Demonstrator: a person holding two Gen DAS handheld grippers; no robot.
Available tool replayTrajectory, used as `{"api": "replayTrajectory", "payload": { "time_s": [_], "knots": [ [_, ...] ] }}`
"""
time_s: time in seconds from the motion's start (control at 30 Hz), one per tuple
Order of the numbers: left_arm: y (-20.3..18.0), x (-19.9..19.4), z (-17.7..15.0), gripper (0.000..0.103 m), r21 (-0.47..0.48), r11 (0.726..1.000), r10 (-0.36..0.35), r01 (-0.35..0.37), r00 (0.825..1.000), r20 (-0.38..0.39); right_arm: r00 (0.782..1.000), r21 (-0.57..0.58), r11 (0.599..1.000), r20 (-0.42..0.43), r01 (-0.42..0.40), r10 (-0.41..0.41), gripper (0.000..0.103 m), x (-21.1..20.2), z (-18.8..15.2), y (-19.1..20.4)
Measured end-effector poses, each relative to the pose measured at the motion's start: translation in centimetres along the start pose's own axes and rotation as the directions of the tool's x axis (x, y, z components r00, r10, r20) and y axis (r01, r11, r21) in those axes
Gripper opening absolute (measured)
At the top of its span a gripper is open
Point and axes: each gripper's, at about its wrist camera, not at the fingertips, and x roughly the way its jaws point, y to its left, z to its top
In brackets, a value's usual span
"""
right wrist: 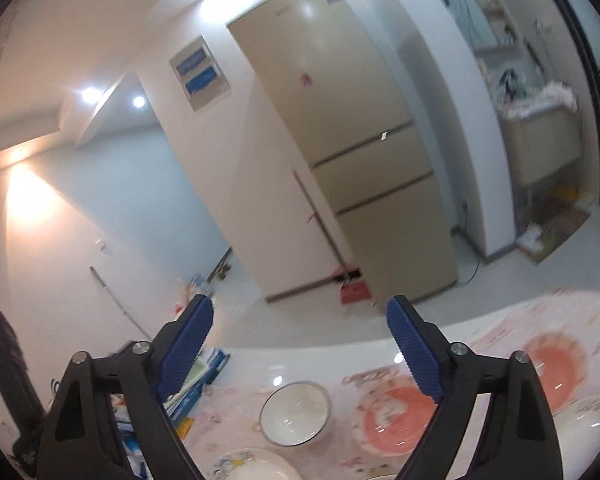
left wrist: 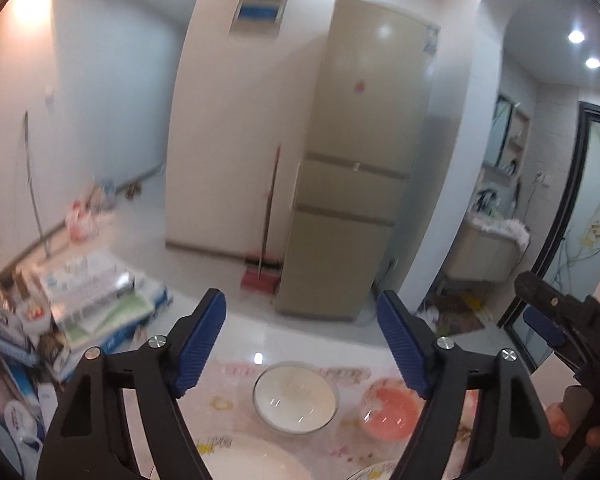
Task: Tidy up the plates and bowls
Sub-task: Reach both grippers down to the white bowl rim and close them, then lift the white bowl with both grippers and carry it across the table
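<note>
Left wrist view: left gripper (left wrist: 300,320) gaping and empty above the white bowl (left wrist: 295,397); right gripper (right wrist: 300,330) likewise spread wide. Best descend squarely onto a rim.

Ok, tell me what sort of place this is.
Most likely a home, in a dining or kitchen area. A tall beige fridge stands against the wall with a red broom beside it, and the table's pink patterned cloth carries a white bowl and orange dishes.
</note>
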Motion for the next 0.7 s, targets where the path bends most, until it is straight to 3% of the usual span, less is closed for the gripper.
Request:
{"api": "replayTrajectory", "payload": {
  "time_s": [0.1,0.17,0.3,0.43,0.6,0.7],
  "knots": [
    [2.5,3.9,-2.2,0.063,-0.041,0.998,0.039,-0.044,0.992,-0.124,0.996,-0.022,1.0,-0.093,-0.007,0.005,0.086,4.5,-2.7,0.5],
    [3.3,6.0,-3.2,0.053,-0.067,0.997,0.024,-0.037,0.983,-0.183,0.991,-0.034,0.999,-0.13,0.016,-0.02,0.084,6.7,-4.6,0.6],
    [4.0,9.3,-5.2,0.049,-0.072,0.997,-0.003,-0.018,0.963,-0.269,0.977,-0.051,0.997,-0.206,0.05,-0.06,0.077,9.7,-7.3,-0.2],
    [4.4,12.2,-7.1,0.038,-0.108,0.994,-0.03,-0.009,0.933,-0.359,0.945,-0.052,0.998,-0.325,0.018,-0.035,0.062,12.8,-9.2,-1.0],
    [3.9,14.1,-8.6,0.031,-0.107,0.994,-0.026,-0.021,0.906,-0.422,0.887,-0.016,1.0,-0.461,-0.012,0.003,0.041,16.2,-11.7,-2.7],
    [4.4,15.0,-9.1,0.019,-0.135,0.991,-0.062,-0.001,0.887,-0.457,0.859,-0.022,0.999,-0.511,-0.028,0.013,0.04,17.7,-13.2,-2.4]
  ]
}}
